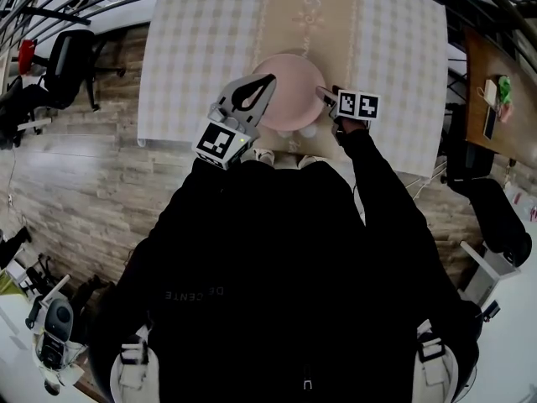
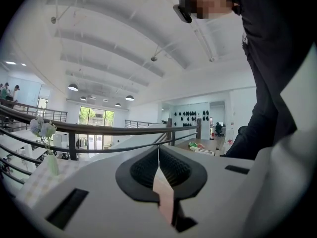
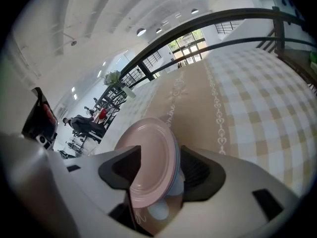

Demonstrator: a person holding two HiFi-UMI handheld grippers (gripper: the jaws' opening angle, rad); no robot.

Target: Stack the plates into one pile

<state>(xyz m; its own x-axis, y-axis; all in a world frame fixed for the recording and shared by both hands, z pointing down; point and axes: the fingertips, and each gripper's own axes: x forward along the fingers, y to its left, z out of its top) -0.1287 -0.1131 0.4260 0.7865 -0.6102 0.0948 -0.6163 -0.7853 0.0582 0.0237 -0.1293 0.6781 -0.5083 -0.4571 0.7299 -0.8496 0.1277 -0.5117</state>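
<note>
Right gripper (image 1: 325, 96) has its jaws spread wide on either side of the plates' (image 1: 281, 86) near-right rim, not pinching it. Plates are round, pink on top with a paler rim beneath, piled on the checked cloth (image 1: 201, 49). Left gripper (image 1: 265, 84), jaws pressed together, hovers by their left edge

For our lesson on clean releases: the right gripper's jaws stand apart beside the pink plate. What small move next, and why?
Probably draw the right gripper up and back, clear of the pink plate. Its jaws stand apart either side without pressing it, and it already lies on a lower plate on the table.
</note>
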